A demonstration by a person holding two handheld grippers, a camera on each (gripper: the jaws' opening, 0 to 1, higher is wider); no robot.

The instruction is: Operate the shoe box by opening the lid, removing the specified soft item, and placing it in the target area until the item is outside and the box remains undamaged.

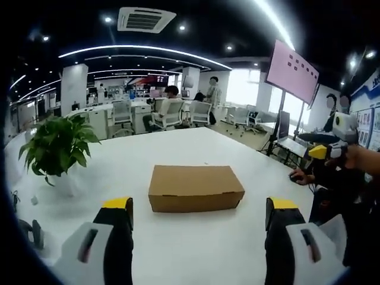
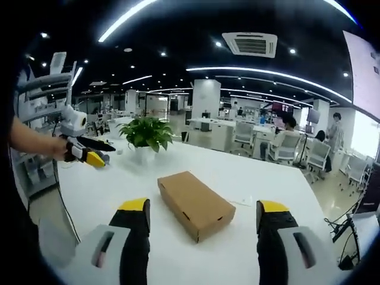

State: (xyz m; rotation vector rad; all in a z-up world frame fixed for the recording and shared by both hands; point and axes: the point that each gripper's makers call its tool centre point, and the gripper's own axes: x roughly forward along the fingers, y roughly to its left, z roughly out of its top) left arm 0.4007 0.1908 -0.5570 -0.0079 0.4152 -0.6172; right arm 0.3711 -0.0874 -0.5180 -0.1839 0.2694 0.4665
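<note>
A closed brown cardboard shoe box point(image 1: 196, 188) lies flat on the white table point(image 1: 178, 148), lid down, just ahead of my left gripper point(image 1: 199, 208). That gripper's yellow-tipped jaws stand wide apart with nothing between them. In the right gripper view the same box point(image 2: 195, 203) lies at a slant in front of my right gripper point(image 2: 203, 208), which is open and empty too. The right gripper point(image 1: 332, 148) hangs in a hand above the table's right edge. The left gripper point(image 2: 89, 155) is held in the air at the left. Neither touches the box.
A potted green plant point(image 1: 56, 145) in a white pot stands on the table left of the box, also seen as the plant point(image 2: 145, 133) behind it. A pink screen point(image 1: 292, 70) on a stand is beyond the right edge. Desks, chairs and seated people fill the office behind.
</note>
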